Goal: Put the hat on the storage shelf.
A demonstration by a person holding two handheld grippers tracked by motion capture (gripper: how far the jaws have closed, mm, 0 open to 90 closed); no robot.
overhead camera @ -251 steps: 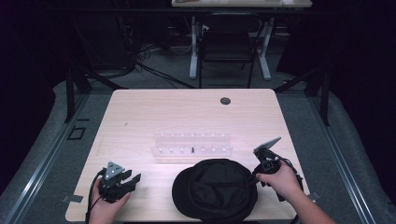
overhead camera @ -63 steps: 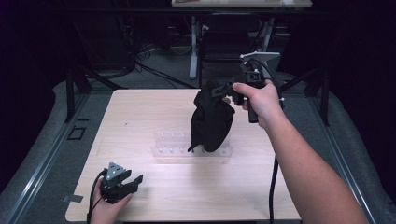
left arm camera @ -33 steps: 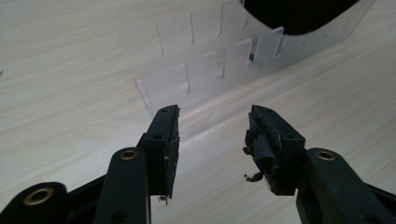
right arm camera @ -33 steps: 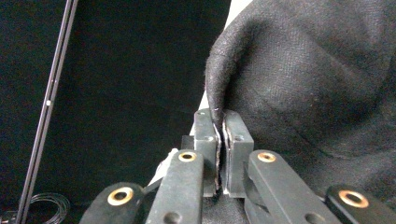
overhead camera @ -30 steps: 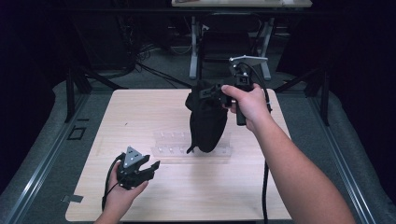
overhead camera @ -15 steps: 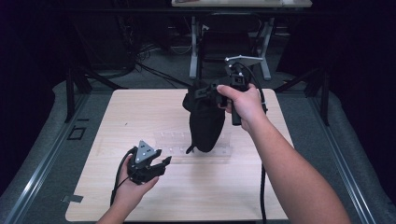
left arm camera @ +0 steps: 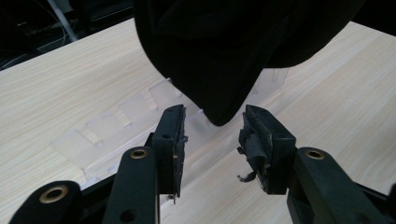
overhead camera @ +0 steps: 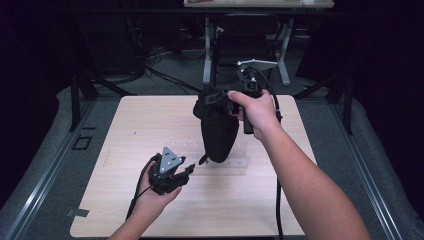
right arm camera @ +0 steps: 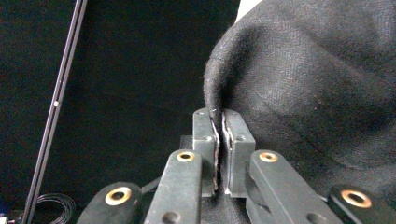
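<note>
**Q:** Two grippers, doing what?

**A:** Right gripper point(overhead camera: 231, 101) raised above the far half of the table point(overhead camera: 125, 130), jaws pinched tight on a fold of a black hat point(overhead camera: 218, 131). Hanging limp from that pinch, lowest tip just over a clear plastic tray point(overhead camera: 240, 161). Left gripper point(overhead camera: 186, 171) low on the near side of the tray, jaws spread wide and empty, pointed at the hat's hanging tip; seen along those jaws, tip point(left arm camera: 219, 116) just beyond and between them.

**Q:** Likely to go wrong?

**A:** Thin fold in the pinch point(right arm camera: 212, 109), so probably a slip and a drop onto the tray. Also a risk of the left jaws closing too low and catching the tray's edge instead of cloth, or nudging the light tray point(left arm camera: 116, 130) across the wood.

**Q:** Anything else nearby, or blocking?

**A:** Tray directly under the hat, partly hidden by it, so little room for a low approach. Beyond the table's far edge, a chair point(overhead camera: 245, 35) and loose cables point(overhead camera: 165, 75) on a dark floor, well apart from the tray. Cord from each gripper trailing back toward the near edge.
</note>
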